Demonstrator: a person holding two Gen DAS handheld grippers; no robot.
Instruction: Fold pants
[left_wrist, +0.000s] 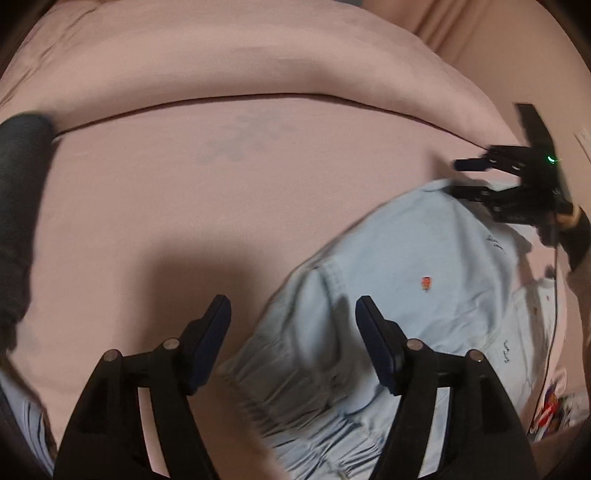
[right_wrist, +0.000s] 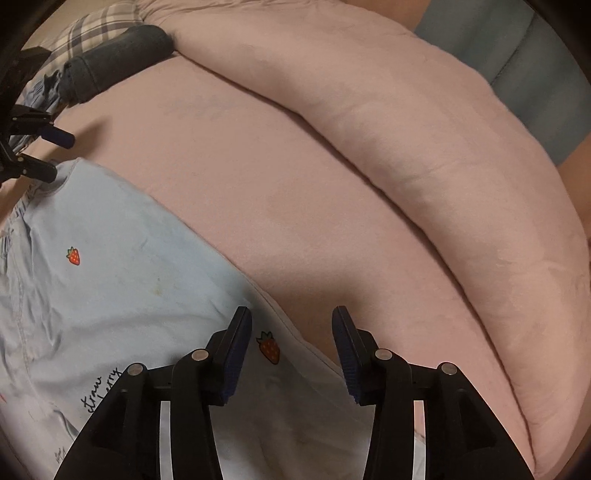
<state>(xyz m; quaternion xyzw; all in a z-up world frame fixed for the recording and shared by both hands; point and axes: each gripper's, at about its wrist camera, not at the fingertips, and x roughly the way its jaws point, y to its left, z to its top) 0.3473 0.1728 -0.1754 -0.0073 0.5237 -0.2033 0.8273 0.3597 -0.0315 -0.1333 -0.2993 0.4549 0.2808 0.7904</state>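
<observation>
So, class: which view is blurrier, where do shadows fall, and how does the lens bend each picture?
Left wrist view: motion-blurred, the pants smeared, a dark shadow on the pink bedding ahead of the left gripper. Right wrist view: sharper, strawberry print crisp, shadow under the right gripper. Both: fisheye curving, dark corners.

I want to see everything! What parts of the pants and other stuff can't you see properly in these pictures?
- Pants: lower part cut off by the picture's edge and hidden behind the left gripper, left wrist view.
- Black writing on the pants: partly hidden behind the right gripper, right wrist view.
- Colourful things: squeezed at the edge, too blurred to name, left wrist view.
</observation>
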